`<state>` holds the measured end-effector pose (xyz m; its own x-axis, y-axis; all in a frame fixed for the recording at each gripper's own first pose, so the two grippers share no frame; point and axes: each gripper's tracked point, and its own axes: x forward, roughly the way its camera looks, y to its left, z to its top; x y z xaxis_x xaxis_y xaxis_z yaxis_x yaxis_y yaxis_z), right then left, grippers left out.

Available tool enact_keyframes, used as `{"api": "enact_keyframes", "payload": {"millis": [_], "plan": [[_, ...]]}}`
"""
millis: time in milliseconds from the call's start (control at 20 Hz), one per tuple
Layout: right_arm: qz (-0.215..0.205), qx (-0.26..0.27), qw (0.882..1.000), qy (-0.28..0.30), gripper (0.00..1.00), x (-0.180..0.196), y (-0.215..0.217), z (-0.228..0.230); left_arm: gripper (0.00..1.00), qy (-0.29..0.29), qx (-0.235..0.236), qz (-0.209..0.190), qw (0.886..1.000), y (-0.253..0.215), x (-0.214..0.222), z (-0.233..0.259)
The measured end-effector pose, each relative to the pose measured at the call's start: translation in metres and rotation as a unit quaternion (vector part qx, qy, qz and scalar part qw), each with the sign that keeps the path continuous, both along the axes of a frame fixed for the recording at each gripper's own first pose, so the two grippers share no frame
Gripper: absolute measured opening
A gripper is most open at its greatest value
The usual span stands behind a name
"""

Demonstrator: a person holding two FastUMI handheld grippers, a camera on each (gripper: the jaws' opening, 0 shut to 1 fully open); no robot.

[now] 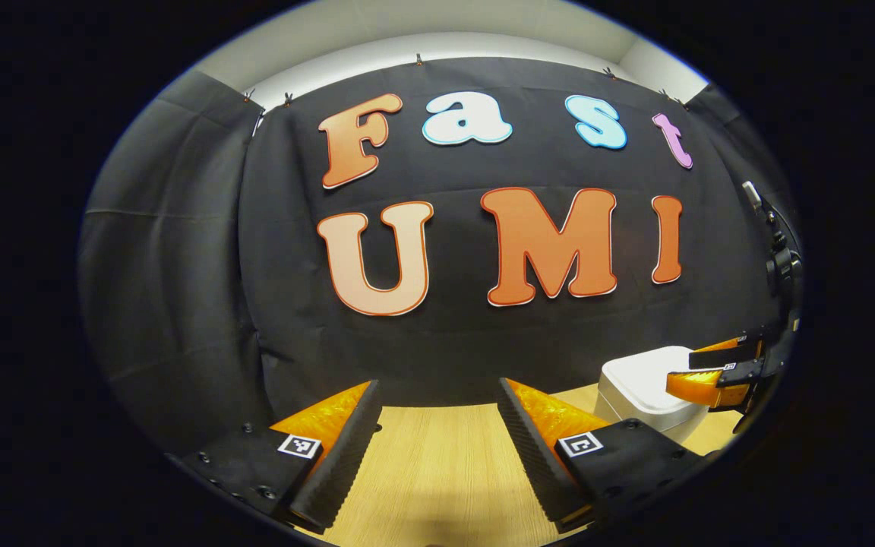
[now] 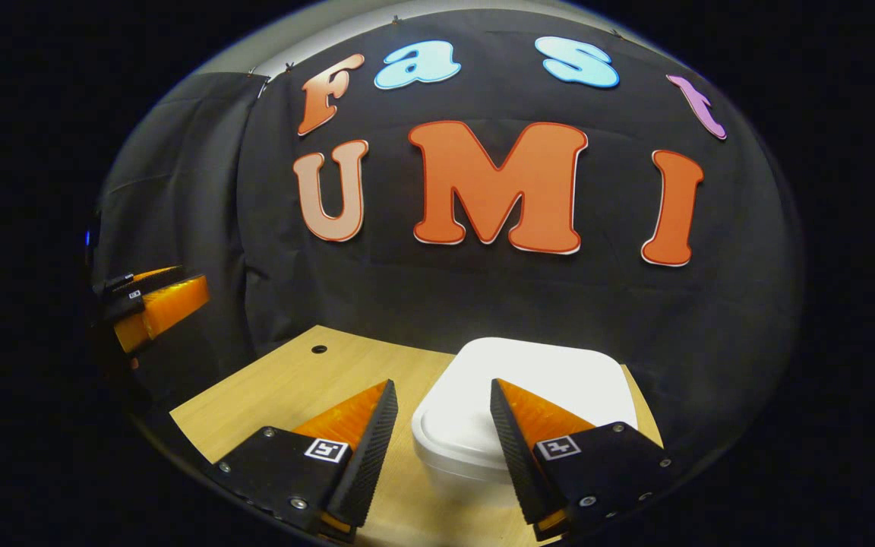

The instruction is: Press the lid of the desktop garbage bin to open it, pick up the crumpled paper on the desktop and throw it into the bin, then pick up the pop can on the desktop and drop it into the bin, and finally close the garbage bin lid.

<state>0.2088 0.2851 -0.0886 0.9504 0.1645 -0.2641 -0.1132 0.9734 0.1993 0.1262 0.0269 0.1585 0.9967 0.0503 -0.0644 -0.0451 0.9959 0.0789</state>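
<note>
Right gripper hangs just above the white bin, lid down, fingers spread and holding nothing. Left gripper — off to the side over bare wooden desktop (bin at its right) — likewise released, empty.

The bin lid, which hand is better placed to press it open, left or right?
Right. In the right gripper view the right tongs hang open directly over the closed white bin lid. In the left gripper view the left tongs face bare desk, with the bin off to the side.
</note>
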Motion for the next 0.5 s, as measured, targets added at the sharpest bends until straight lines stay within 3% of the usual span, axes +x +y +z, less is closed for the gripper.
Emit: {"api": "enact_keyframes", "payload": {"millis": [250,500], "plan": [[0.011,0.003,1.0,-0.025,0.93,0.001,0.016,0.011,0.99,-0.013,-0.012,0.006,1.0,0.004,-0.004,0.003],[0.007,-0.003,0.998,-0.06,0.98,0.002,0.018,0.025,0.99,-0.028,-0.012,0.011,0.999,0.007,-0.009,0.009]]}}
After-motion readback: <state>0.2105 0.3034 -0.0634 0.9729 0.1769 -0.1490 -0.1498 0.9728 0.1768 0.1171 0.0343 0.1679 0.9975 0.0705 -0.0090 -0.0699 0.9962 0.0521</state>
